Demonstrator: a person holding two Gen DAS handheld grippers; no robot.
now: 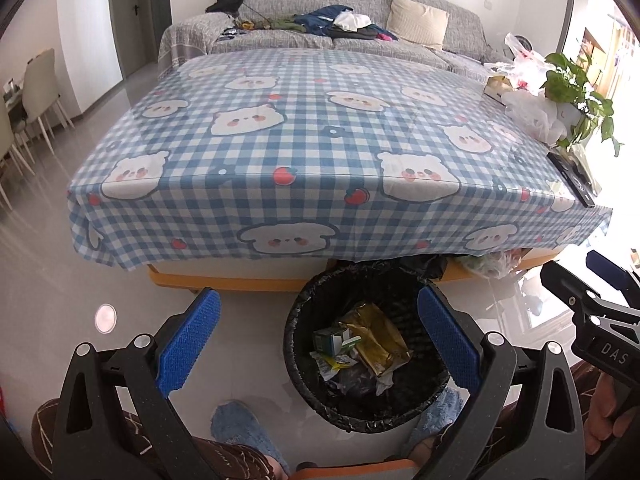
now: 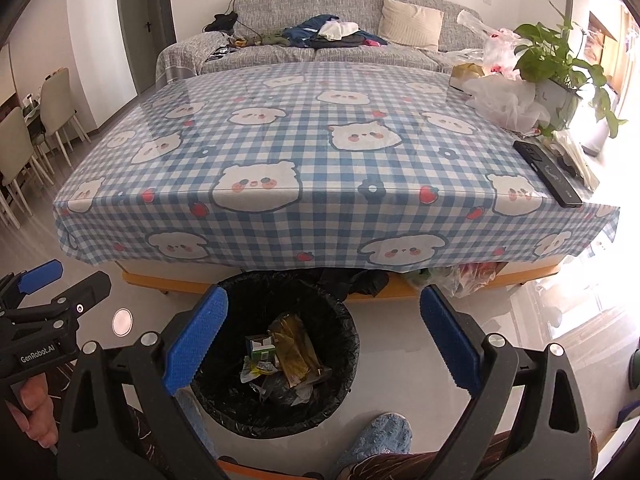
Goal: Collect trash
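Both the left gripper (image 1: 318,344) and the right gripper (image 2: 322,338) hang with fingers spread wide and empty above the bin (image 1: 294,344), where wrappers (image 1: 374,342) already lie. On the table (image 1: 304,128), plastic bags (image 2: 506,100) sit at two o'clock, touching the plant (image 2: 560,64) and near the remote (image 2: 548,174). Reaching there risks snagging leaves and tipping the pot, or grabbing something that isn't trash.

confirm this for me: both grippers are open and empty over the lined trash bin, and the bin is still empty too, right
Not quite. The trash bin is not empty: the left wrist view shows a gold wrapper and a small green carton inside. The rest holds: the left gripper and right gripper are open and empty.
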